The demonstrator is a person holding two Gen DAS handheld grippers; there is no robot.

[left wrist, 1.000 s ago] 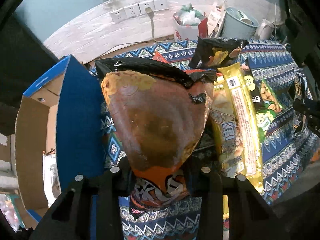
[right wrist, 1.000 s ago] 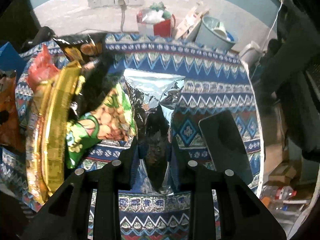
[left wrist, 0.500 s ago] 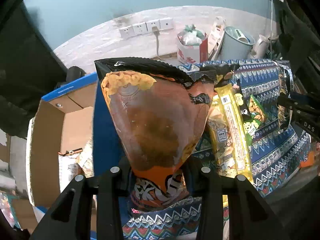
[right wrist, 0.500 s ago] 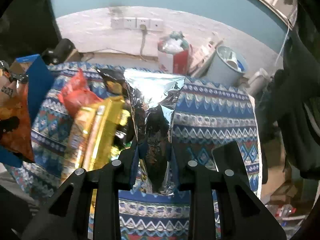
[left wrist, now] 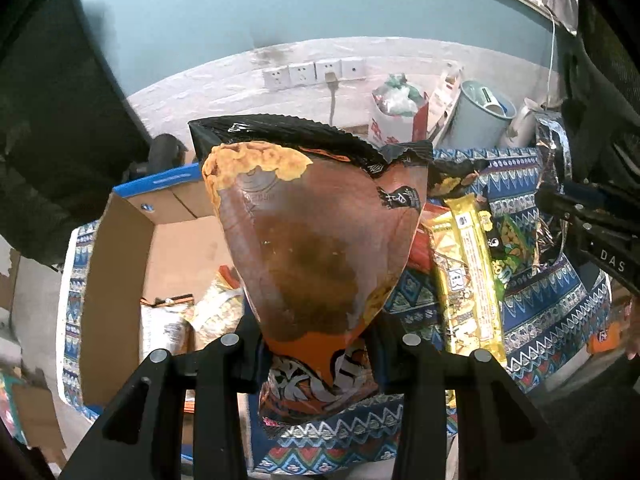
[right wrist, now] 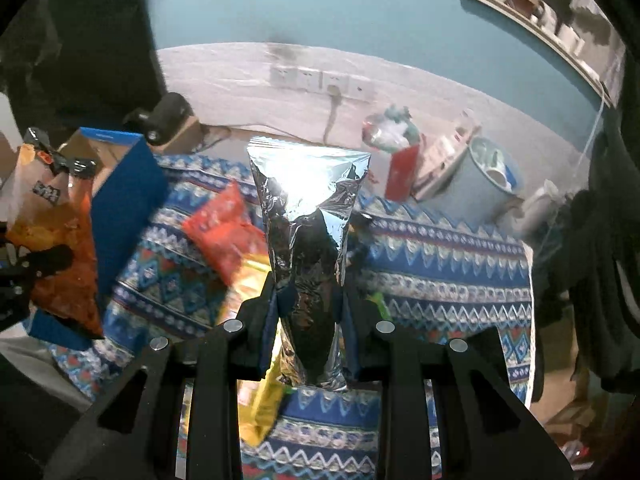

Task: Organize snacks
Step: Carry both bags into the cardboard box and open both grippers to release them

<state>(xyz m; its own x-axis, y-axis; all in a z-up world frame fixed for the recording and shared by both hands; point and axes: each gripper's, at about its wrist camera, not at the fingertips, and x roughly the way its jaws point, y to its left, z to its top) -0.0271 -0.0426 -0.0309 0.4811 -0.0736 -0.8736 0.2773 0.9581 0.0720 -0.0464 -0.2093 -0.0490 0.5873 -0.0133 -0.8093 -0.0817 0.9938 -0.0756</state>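
A patterned blue tablecloth [right wrist: 440,248] covered the table. Beyond its far edge stood a pale bucket [right wrist: 480,188], beneath white wall sockets [right wrist: 320,80] with one cable plugged in.

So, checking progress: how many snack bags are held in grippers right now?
2: the orange-brown chip bag in the left gripper; the silver foil bag in the right gripper.

Two tongs, one bag in each: an orange chip bag [left wrist: 320,240] and a silver foil bag [right wrist: 308,240]. One cardboard box [left wrist: 120,280], four wall sockets [left wrist: 314,72], one pale bucket [left wrist: 480,116].

Patterned blue tablecloth [right wrist: 440,248], yellow snack packs [left wrist: 472,280] and red bag [right wrist: 224,232] lying on it
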